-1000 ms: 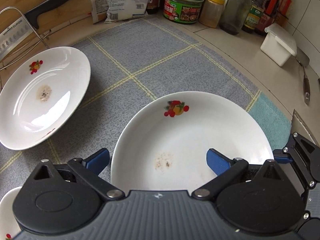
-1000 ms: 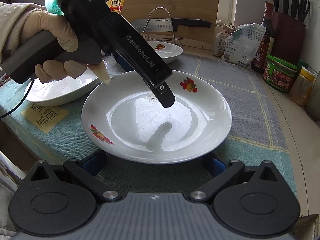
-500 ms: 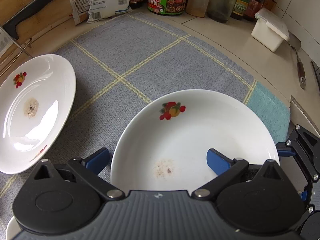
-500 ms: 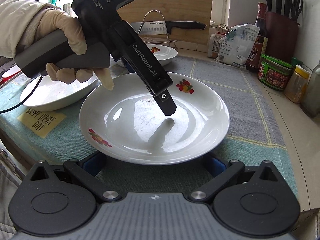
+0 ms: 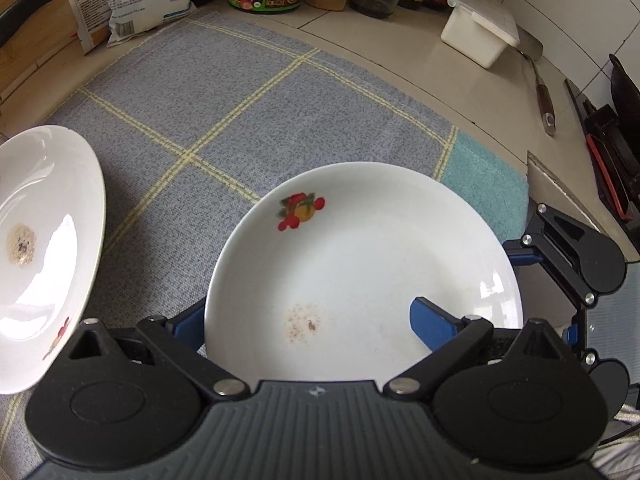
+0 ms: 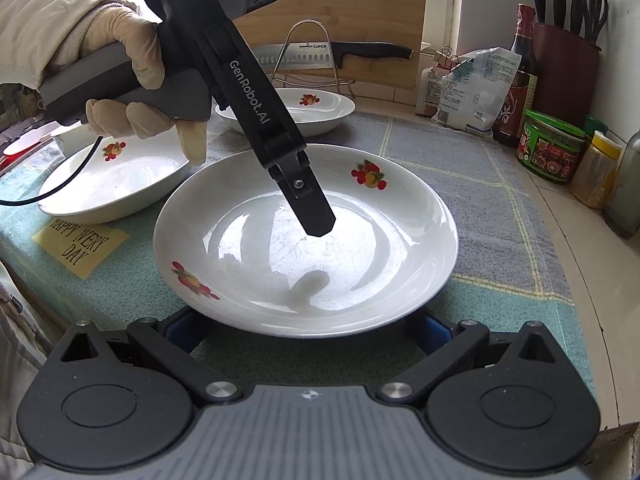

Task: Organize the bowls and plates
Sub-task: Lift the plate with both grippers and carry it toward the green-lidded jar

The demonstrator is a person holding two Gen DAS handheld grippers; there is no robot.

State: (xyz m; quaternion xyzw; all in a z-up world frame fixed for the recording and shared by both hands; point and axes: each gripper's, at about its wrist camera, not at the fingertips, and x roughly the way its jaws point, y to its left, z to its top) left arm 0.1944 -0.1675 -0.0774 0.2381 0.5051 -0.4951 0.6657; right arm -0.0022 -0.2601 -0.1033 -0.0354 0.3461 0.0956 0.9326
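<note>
A white plate (image 5: 360,264) with a fruit print lies on the grey checked cloth (image 5: 248,112). My left gripper (image 5: 308,316) straddles its near rim. One blue finger (image 5: 432,324) hangs over the plate's inside and the other (image 5: 186,320) sits outside the rim. The jaws are closing, and the pads do not press on the rim. In the right wrist view, the plate (image 6: 360,240) lies just ahead of my right gripper (image 6: 308,328), which stands open with its blue pads low beside the near rim. A gloved hand (image 6: 132,68) holds the left gripper, whose finger (image 6: 314,208) points steeply down into the plate.
Two more fruit-print plates lie on the cloth, one at the left (image 6: 116,176) and one further back (image 6: 308,114), also seen stained (image 5: 48,248). Behind stand a knife on a wire rack (image 6: 340,54), a cutting board, packets, jars and bottles (image 6: 552,152). A white box (image 5: 480,28) sits far right.
The left gripper has rolled and tipped steeper, and its finger has sunk lower over the plate's middle. The plate and the right gripper have not moved.
</note>
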